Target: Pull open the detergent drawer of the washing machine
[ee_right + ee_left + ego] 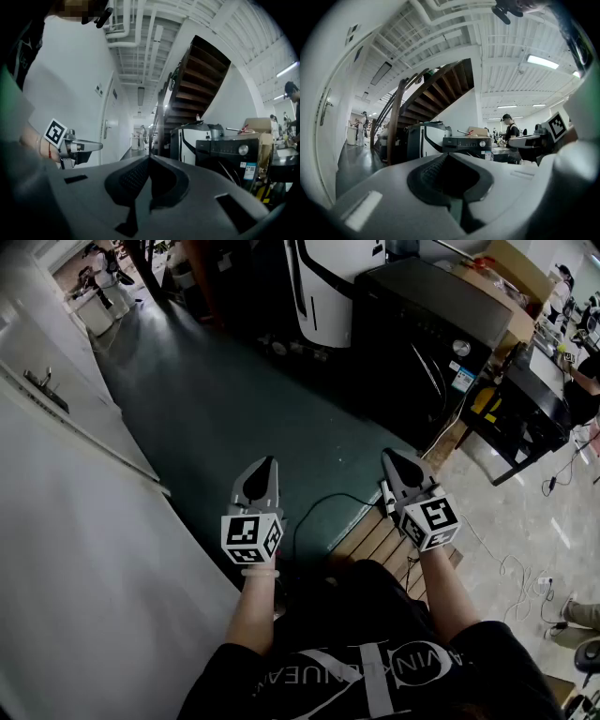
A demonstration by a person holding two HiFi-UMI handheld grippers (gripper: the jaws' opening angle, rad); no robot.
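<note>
A black front-loading washing machine (427, 338) stands at the far side of the dark green floor, its round knob (460, 348) on the front panel. It also shows small in the left gripper view, washing machine (467, 145), and at the right of the right gripper view, washing machine (229, 152). I cannot make out its detergent drawer at this distance. My left gripper (265, 465) and right gripper (392, 457) are held side by side in front of the person's body, level, well short of the machine. Both are shut with nothing between the jaws, as seen at left gripper (449, 155) and right gripper (150, 157).
A white-and-black appliance (328, 287) stands left of the washer. A white wall with a door (66, 418) runs along the left. A black cable (328, 507) crosses the floor beside wooden slats (375, 540). A black desk (525, 399) stands right. A staircase (431, 93) rises behind.
</note>
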